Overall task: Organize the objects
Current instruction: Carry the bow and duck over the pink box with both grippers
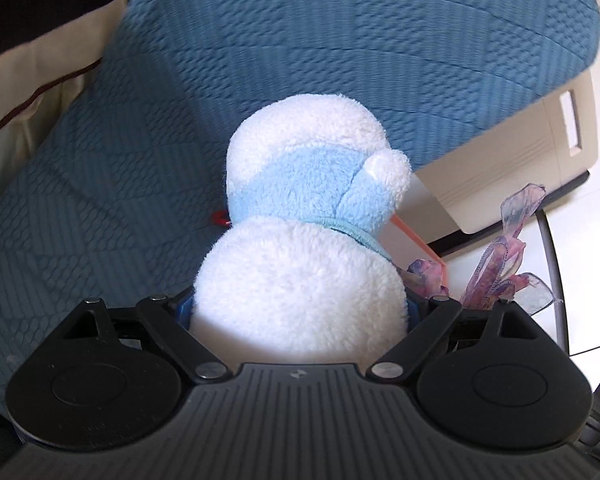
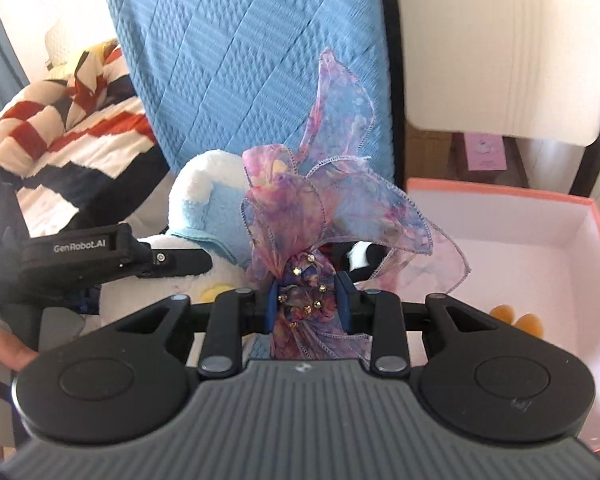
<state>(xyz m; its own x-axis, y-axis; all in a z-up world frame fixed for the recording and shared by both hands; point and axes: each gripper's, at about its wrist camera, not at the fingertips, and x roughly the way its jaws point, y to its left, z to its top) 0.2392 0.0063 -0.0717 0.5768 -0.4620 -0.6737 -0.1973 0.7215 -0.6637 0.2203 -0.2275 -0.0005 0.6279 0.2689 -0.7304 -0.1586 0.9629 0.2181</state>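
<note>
Left gripper (image 1: 300, 304) clamping a fluffy white and pale blue plush toy (image 1: 308, 216), jaws spread wide around its round white lower body and pressing in on both sides, blue pads just peeking out at either flank. Plush filling the centre of the left wrist view, head pointing toward 12 o'clock, held in front of a quilted blue fabric cover (image 1: 340, 60) draped over a cream cushioned seat (image 1: 512, 152). Right gripper (image 2: 308, 304) pinching a sheer purple, pink and blue ribbon bow with small gem studs (image 2: 320, 220), jaws drawn close together on the studded knot, loops and tails fanning up toward 12 and 1 o'clock. Same bow peeking in at 3 o'clock of the left wrist view, just beside the plush. In the right wrist view, plush sitting at 9 o'clock of the bow, touching or nearly touching it, with the left gripper's black body reaching in from 9 o'clock. Open box with pink rim and pale lining (image 2: 560, 208) lying at 3 o'clock, something orange and rounded showing low inside, too hidden to identify. Red, white and navy striped blanket (image 2: 72, 132) bunching at 10 o'clock.
</note>
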